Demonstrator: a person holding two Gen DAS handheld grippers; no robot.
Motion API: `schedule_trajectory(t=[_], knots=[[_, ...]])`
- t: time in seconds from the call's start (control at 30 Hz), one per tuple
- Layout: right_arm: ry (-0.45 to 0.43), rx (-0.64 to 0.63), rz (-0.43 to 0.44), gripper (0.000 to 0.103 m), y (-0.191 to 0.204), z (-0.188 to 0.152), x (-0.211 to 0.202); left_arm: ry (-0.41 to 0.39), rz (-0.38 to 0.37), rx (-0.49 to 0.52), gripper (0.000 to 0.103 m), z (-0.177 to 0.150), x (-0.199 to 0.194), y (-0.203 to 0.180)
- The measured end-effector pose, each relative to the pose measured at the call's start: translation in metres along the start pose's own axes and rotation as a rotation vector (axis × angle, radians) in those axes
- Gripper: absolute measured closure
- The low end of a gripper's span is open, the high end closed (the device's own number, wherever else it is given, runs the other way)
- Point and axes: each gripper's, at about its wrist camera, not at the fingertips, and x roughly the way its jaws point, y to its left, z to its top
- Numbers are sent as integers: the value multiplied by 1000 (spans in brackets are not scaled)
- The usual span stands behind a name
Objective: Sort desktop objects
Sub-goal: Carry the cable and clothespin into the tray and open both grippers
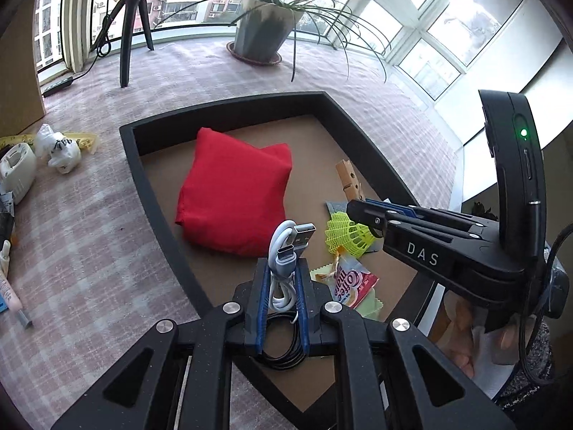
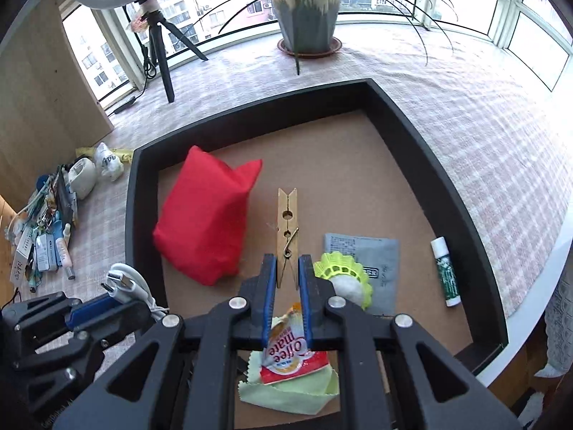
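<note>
**Cable in your left grip, right jaws around the peg, tray filling up**

Right under your left gripper (image 1: 281, 286), the blue pads are clamped tight on a coiled white USB cable (image 1: 286, 254), its plugs sticking up past the fingertips, and you're holding it over the near left wall of the black tray (image 1: 157, 193). Your right gripper (image 2: 287, 276) sits low inside the tray with its jaws narrowly parted, straddling the near end of the wooden clothespin (image 2: 287, 225); whether the pads actually press the peg, you can't tell from here. Below those jaws lies the coffee creamer sachet (image 2: 290, 354) on a pale green cloth (image 2: 286, 394). Just to the right, the yellow shuttlecock (image 2: 343, 276) rests on a grey packet (image 2: 372, 261), and a lip balm stick (image 2: 446, 272) lies near the right wall. Further in, the red cloth bag (image 2: 204, 222) takes up the left part of the brown tray floor. The tray stands on a pink-and-white checked tablecloth (image 2: 483, 136). Off to the left on that cloth, there's a heap of unsorted bits (image 2: 50, 236). At the far edge, a potted plant (image 2: 308, 14) on its saucer and a black tripod (image 2: 161, 46) stand before curved windows looking onto apartment blocks
</note>
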Motion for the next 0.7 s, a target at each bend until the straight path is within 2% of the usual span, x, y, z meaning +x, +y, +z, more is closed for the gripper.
schedule_trajectory(t=[0.07,0.1,0.13,0.17,0.2,0.23,0.4,0.57,0.7], knots=[[0,-3,9,90,0,0,-1,17,-16,9,90,0,3,-4],[5,-15,19,86,1,0,-1,29,-23,11,87,-1,4,-5],[15,-26,17,77,3,0,0,34,-21,9,83,-1,5,-5],[18,-35,15,71,6,0,1,36,-13,7,74,-1,5,-4],[12,-39,16,62,8,-1,1,28,-2,6,71,-2,3,-3],[7,-40,18,60,11,0,1,17,12,7,71,-2,1,-1],[6,-72,51,61,33,5,2,-14,69,-63,71,-5,-14,28],[0,-143,90,61,69,14,5,-25,107,-212,71,-11,-27,81],[-2,-211,127,61,106,22,12,-59,179,-296,71,-18,-41,120]])
